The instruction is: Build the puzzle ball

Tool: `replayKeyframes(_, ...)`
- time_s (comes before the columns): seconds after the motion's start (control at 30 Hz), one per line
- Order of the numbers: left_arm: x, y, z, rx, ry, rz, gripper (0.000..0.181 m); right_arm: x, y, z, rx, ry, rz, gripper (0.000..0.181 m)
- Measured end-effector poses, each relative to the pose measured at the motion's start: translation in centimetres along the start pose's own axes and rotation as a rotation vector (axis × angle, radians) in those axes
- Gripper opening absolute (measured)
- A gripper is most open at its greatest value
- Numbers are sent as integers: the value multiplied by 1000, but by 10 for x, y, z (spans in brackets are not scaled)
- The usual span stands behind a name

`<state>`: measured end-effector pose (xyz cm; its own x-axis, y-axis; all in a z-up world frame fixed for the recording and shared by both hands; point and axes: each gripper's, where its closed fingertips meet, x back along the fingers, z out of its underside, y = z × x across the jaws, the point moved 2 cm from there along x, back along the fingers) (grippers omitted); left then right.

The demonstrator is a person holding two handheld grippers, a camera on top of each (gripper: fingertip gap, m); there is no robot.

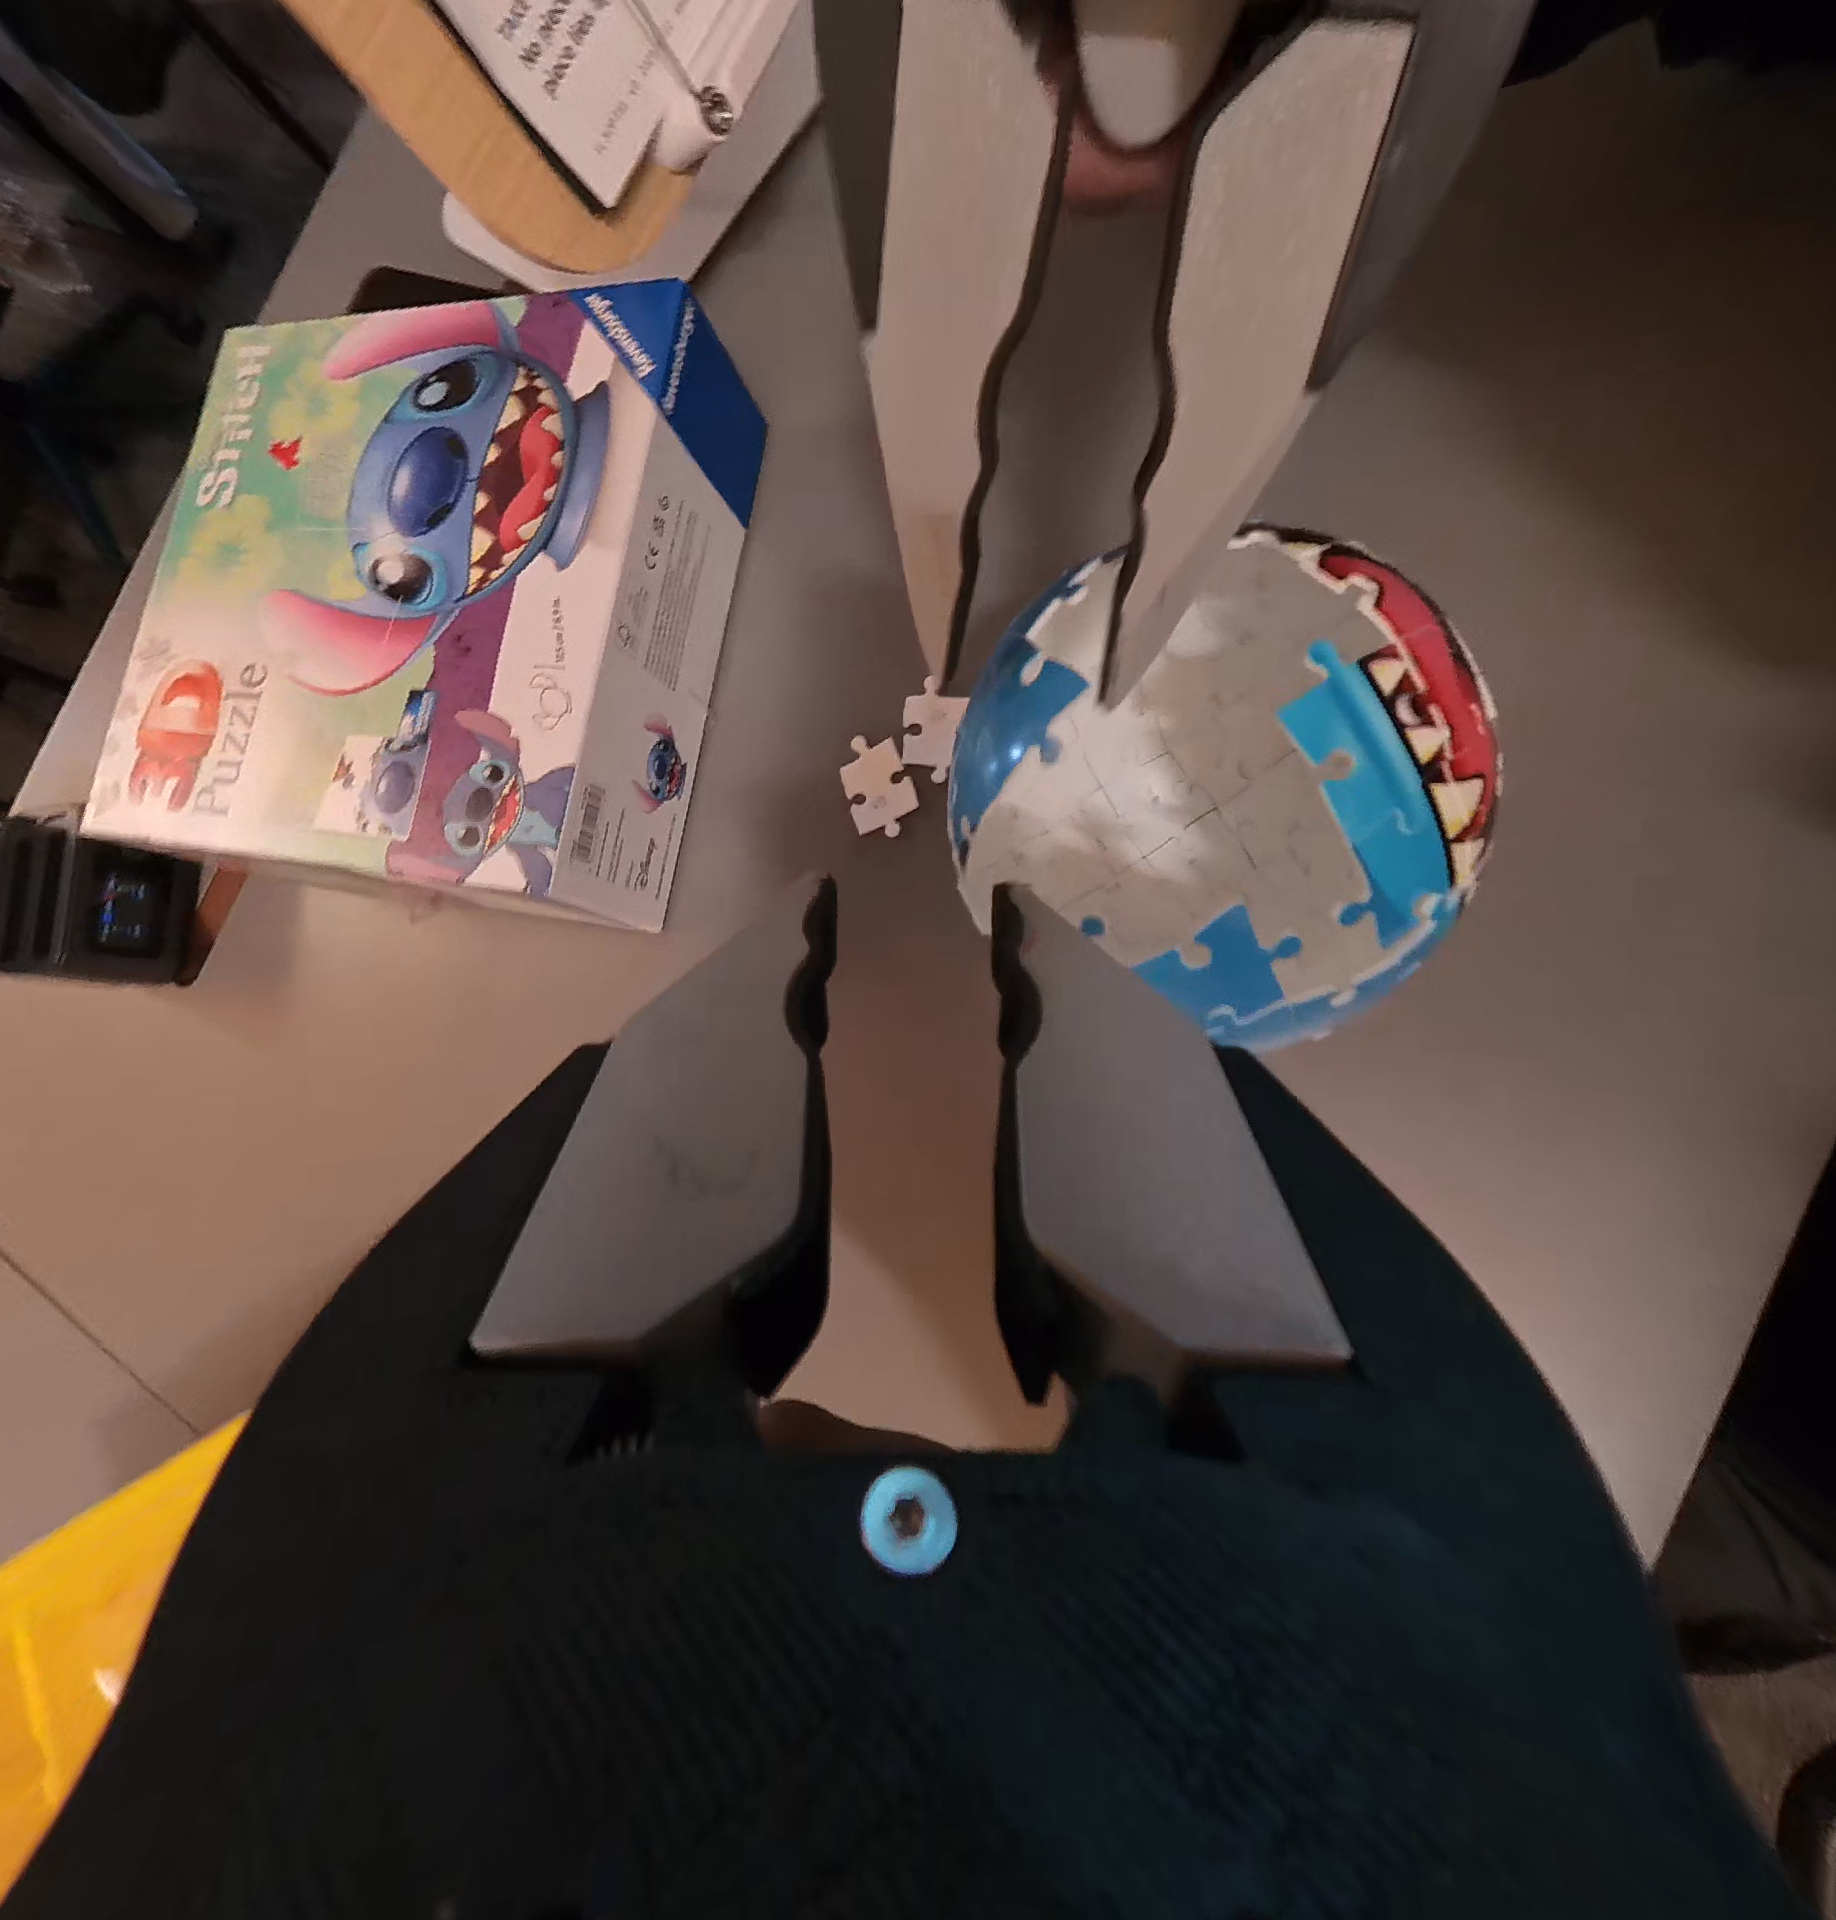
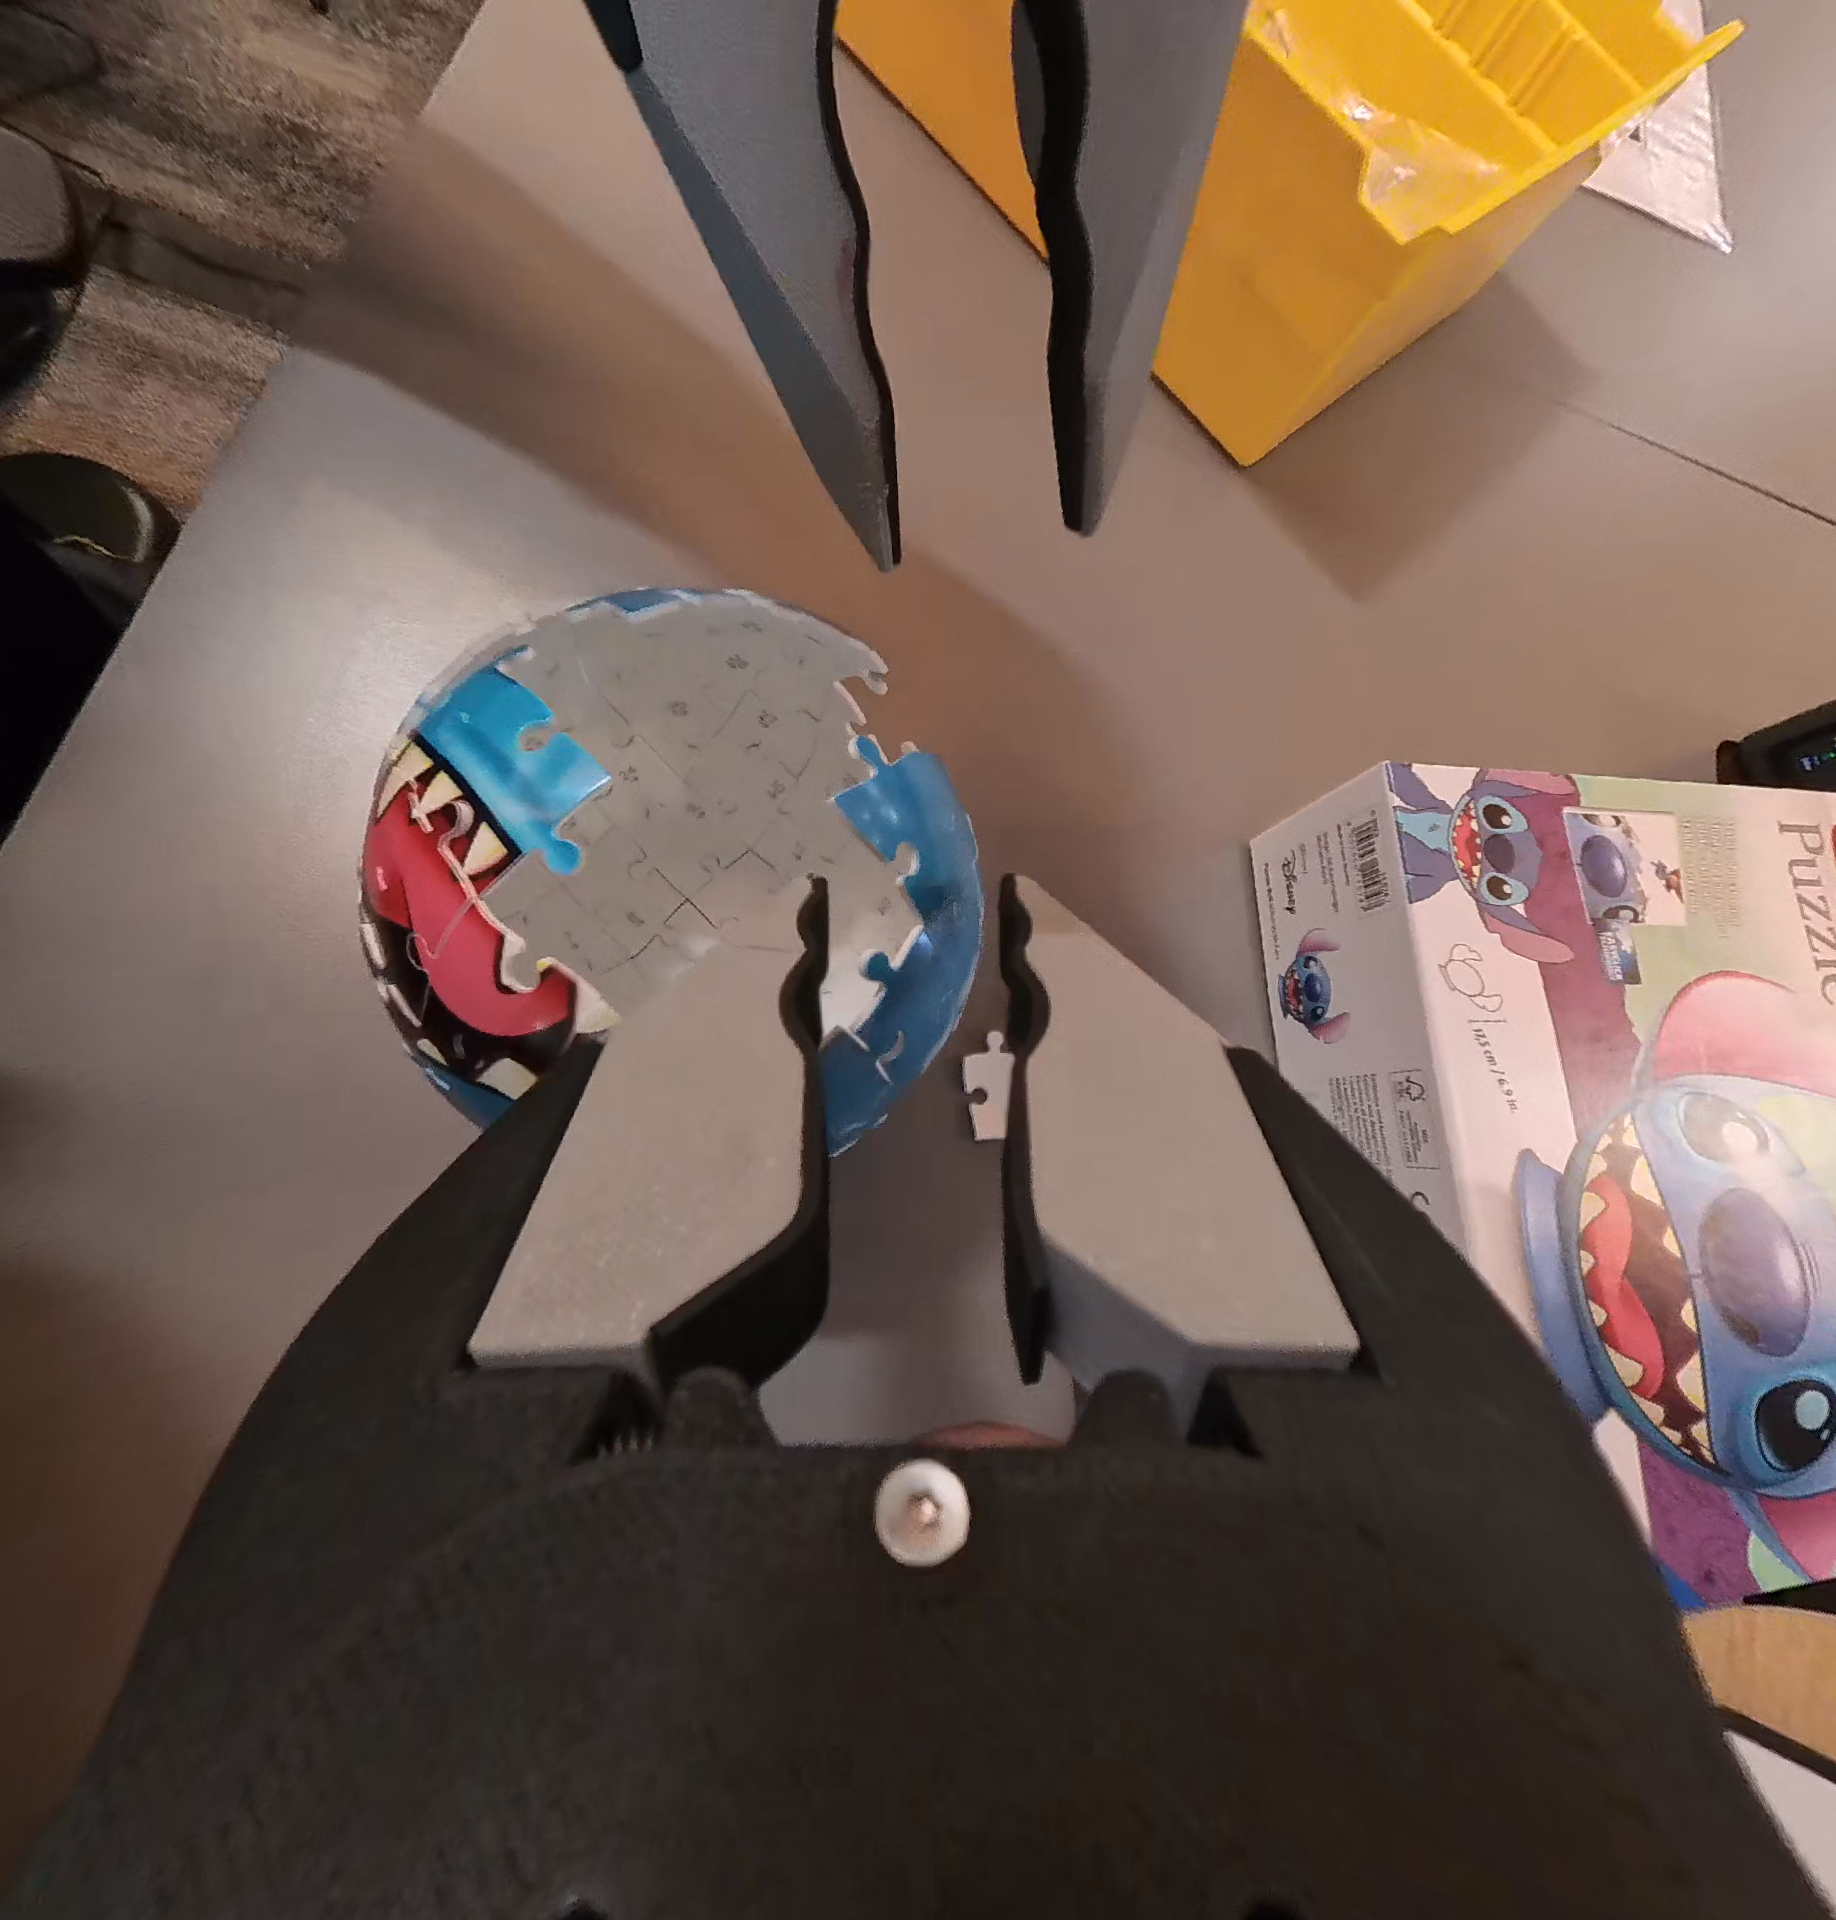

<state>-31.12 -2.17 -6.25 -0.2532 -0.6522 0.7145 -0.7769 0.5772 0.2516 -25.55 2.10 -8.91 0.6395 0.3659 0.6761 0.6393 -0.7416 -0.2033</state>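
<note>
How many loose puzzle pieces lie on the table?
2: one loose piece touching the puzzle ball, the other piece joined just beside it. More may be hidden.

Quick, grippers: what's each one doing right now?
Left gripper: open, empty, beside the puzzle ball.
Right gripper: open, holding nothing, tips over the ball's open edge.

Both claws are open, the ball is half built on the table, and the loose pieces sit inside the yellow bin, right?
Not quite. The loose pieces lie on the table beside the ball, not in the yellow bin; the left wrist view shows them. The rest holds.
</note>
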Motion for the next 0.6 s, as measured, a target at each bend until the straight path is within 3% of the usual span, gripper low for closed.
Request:
replayKeyframes(0.2,26,5,20,163,-137,-63,33,36,-5,-12,-31,-87,49,37)
replayKeyframes(0.3,32,8,40,296,-204,-92,38,63,-14,-3,-71,-97,129,45)
replayKeyframes(0.5,39,3,80,453,-242,-159,50,91,-20,60,-235,-41,235,51)
replayKeyframes(0.6,50,-2,83,572,-359,-136,52,89,-13,94,-339,-33,231,52)
